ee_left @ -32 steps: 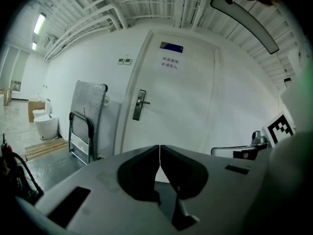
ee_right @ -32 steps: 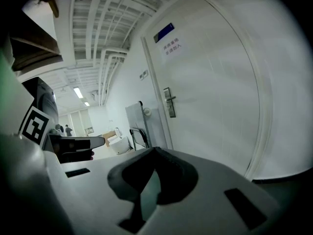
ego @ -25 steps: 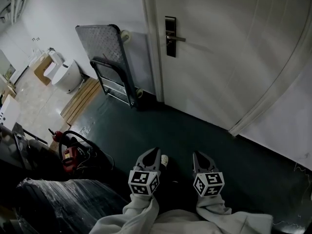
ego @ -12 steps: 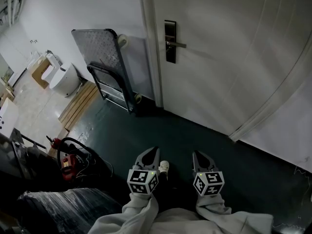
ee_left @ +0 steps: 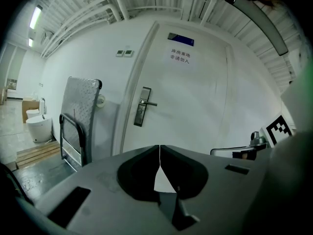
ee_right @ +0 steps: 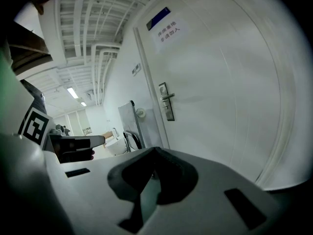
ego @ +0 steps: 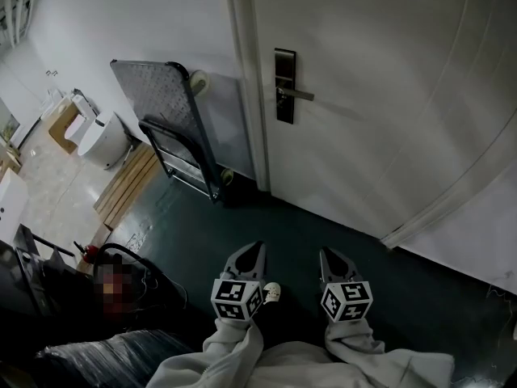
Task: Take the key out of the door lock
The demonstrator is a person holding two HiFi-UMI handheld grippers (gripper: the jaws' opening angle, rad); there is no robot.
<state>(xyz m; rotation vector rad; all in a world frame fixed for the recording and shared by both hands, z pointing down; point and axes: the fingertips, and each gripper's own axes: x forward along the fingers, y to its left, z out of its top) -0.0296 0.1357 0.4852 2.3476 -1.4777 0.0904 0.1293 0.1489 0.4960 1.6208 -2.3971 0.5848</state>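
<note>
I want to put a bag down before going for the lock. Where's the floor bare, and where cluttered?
Bare: the floor between the door and the left gripper and right gripper, running right along the door's foot. Crowded: the left, with the folded cart leaning on the wall, wooden slats beside it and cables nearer you.

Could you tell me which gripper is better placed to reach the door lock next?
Left, marginally: the left gripper lines up slightly closer below the lock plate than the right gripper. Both are shut, empty and far from the door; no key is discernible.
</note>
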